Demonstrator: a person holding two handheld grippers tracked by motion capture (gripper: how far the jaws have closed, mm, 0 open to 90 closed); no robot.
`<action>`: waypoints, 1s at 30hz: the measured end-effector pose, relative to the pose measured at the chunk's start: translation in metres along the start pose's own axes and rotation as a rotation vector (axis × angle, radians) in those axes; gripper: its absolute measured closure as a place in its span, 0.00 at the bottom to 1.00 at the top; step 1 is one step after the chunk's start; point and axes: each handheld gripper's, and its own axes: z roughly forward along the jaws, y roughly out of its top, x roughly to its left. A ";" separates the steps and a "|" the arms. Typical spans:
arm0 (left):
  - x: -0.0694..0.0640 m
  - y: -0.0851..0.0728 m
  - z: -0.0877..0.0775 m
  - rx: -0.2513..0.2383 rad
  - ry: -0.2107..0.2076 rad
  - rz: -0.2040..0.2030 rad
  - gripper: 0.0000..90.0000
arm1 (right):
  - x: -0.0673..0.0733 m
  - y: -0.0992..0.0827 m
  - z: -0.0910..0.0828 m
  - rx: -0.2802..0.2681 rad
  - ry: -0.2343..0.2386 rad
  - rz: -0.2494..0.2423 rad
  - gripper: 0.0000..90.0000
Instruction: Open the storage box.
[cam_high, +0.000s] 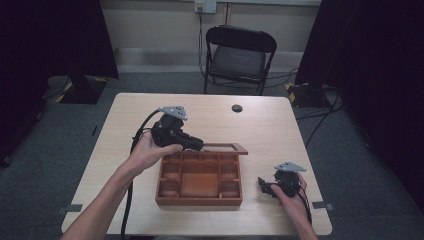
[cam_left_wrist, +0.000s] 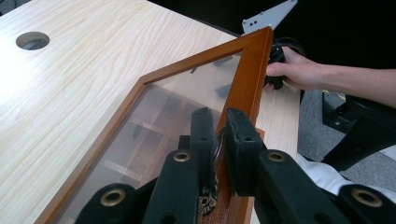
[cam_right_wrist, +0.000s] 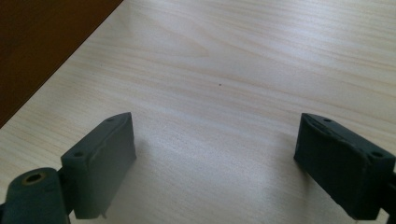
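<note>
A brown wooden box (cam_high: 199, 201) with several compartments sits at the middle of the table. Its glass-paned lid (cam_high: 225, 148) is raised off the box on its far side. My left gripper (cam_high: 199, 145) is shut on the lid's wooden frame (cam_left_wrist: 250, 70), and a small brass latch shows between its jaws (cam_left_wrist: 219, 126). Through the pane (cam_left_wrist: 187, 93) I see the compartments. My right gripper (cam_high: 262, 184) rests low on the table to the right of the box. It stands open (cam_right_wrist: 215, 144) over bare wood, with the box's side (cam_right_wrist: 42, 37) at the upper left.
The light wood table (cam_high: 150, 115) has a round cable hole (cam_high: 237, 108) near its far edge. A black folding chair (cam_high: 240, 55) stands behind the table. Dark curtains hang on both sides. Cables lie on the grey floor at the right.
</note>
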 end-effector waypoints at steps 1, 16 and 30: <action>0.000 0.000 0.000 0.000 0.000 0.003 0.91 | 0.000 0.000 0.000 0.000 0.000 0.000 0.12; -0.001 0.001 0.000 0.001 0.005 0.007 0.91 | 0.000 0.000 0.000 0.000 0.000 0.000 0.12; 0.000 0.001 0.000 -0.003 0.005 0.000 0.91 | 0.000 0.000 0.000 0.000 0.000 0.000 0.12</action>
